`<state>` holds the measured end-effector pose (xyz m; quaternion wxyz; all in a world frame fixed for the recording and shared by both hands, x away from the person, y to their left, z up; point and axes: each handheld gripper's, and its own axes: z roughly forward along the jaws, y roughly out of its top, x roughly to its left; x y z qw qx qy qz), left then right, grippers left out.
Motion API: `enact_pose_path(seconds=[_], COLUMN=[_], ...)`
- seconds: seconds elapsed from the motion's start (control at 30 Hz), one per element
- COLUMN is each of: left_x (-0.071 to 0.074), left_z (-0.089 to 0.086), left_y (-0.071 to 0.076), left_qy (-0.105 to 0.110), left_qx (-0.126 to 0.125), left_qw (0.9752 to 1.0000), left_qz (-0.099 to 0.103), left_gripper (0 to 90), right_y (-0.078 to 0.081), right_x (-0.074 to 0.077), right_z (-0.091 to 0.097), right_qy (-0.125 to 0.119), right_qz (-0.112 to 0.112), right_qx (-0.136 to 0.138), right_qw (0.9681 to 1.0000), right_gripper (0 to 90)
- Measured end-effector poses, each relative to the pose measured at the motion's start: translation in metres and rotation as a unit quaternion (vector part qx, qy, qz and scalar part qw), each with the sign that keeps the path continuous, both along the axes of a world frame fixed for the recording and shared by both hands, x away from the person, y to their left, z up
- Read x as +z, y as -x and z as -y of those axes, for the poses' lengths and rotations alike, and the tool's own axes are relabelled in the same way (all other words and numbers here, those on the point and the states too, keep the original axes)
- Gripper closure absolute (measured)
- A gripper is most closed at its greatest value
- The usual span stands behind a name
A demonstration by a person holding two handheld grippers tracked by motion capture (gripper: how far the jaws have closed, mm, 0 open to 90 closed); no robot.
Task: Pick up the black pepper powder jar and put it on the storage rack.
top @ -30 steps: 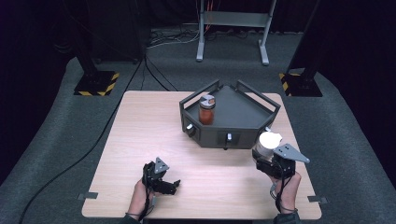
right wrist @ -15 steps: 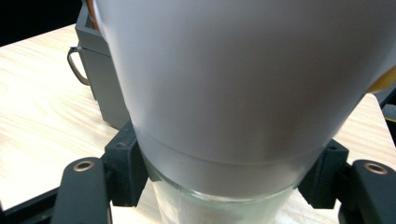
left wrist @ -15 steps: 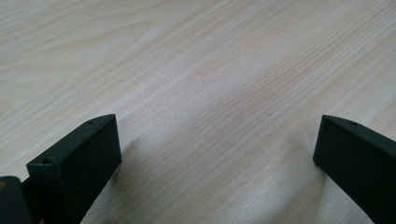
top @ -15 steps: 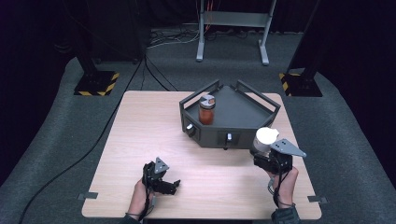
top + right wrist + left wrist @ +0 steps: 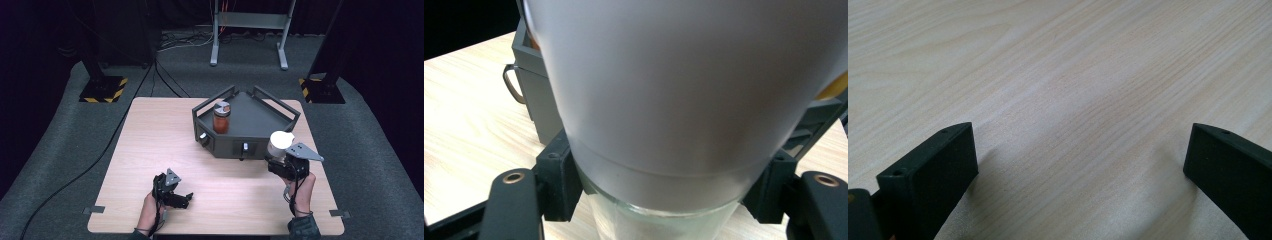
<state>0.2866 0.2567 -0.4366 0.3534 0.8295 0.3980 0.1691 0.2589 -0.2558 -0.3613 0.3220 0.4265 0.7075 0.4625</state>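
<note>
The right hand-held gripper (image 5: 281, 159) pinches a white-capped glass jar (image 5: 278, 145) just below its cap, held upright above the desk (image 5: 160, 140), just in front of it the dark tray (image 5: 260, 117). From its own camera the jar (image 5: 674, 100) blocks most of the tray, and the jar's contents are hard to make out. The left hand-held gripper (image 5: 172, 192) has its jaws spread wide over bare desk, holding nothing. The high view shows an orange-filled jar (image 5: 221, 117) standing in the tray.

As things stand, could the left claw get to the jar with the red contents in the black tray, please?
Probably yes. The left claw is open and holds nothing, and bare table lies between it and the black tray. The jar stands upright by the tray's near-left wall, so it would have to reach over that.
</note>
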Motion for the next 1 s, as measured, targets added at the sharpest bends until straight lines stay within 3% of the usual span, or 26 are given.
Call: enact_pose_path(seconds=[1.0], left_x=[0.0], left_z=[0.0], left_y=[0.0], left_qy=[0.0], left_qx=[0.0], left_qw=[1.0], left_qz=[0.0], left_gripper=[0.6], right_y=[-0.021], right_x=[0.01], right_z=[-0.008], right_qy=[-0.004], right_qz=[0.002], right_qx=[0.015], right_qw=[0.9999], right_gripper=[29.4])
